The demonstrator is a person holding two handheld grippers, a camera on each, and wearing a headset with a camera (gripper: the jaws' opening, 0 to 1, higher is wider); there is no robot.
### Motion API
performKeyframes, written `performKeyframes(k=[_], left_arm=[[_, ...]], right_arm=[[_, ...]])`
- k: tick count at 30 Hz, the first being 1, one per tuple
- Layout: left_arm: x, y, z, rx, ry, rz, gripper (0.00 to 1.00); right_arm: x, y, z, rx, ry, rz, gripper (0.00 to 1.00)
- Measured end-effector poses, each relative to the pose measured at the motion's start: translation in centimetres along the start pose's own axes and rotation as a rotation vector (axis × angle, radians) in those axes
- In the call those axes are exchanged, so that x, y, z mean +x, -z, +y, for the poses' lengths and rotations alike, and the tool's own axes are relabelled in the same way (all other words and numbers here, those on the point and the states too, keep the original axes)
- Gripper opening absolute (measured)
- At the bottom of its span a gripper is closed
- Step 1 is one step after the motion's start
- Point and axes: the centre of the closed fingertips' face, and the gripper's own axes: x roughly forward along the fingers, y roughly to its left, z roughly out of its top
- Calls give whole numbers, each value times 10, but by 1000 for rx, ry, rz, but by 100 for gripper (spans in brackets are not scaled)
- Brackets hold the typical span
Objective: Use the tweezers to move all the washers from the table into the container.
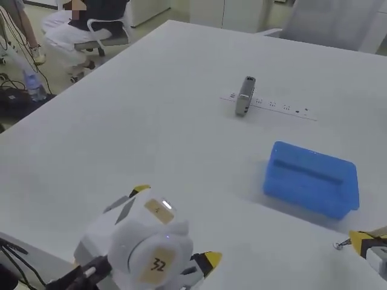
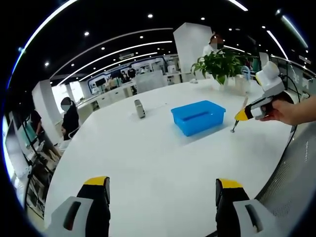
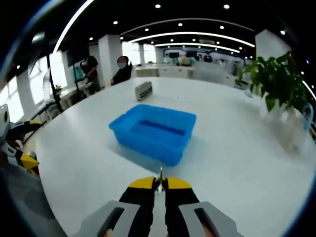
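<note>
My left claw (image 1: 175,225) sits at the near edge of the worktop (image 1: 151,133), a smooth, matte white slab. Its yellow-tipped jaws are spread wide with nothing between them, and its rounded white body is marked 32.

My right claw (image 3: 160,185) is at the near right, cut off by the frame edge in the head view. Its jaws are pinched on the tweezers (image 3: 160,174) — a thin metal pair whose point pokes out just past the yellow tips, low over the worktop. I cannot tell whether it touches.

Just beyond the point, on the right, stands the container (image 3: 148,140) — a shallow, open-topped rectangular bin of blue plastic with rounded corners. Its floor is soft and hard to read. Farther off lies a small grey, metal-looking block (image 1: 245,95), too blurred for detail.
</note>
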Motion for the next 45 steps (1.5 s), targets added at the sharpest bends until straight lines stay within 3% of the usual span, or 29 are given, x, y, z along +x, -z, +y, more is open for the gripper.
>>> performKeyframes(k=[27, 38, 45], left_arm=[[-1, 1, -1, 4, 1, 4, 90], [0, 1, -2, 12, 4, 5, 90], [0, 2, -1, 10, 3, 6, 90]], right_arm=[[1, -3, -6, 68, -16, 20, 2], [-5, -21, -7, 81, -27, -19, 2], [-16, -49, 2, 81, -63, -78, 2]])
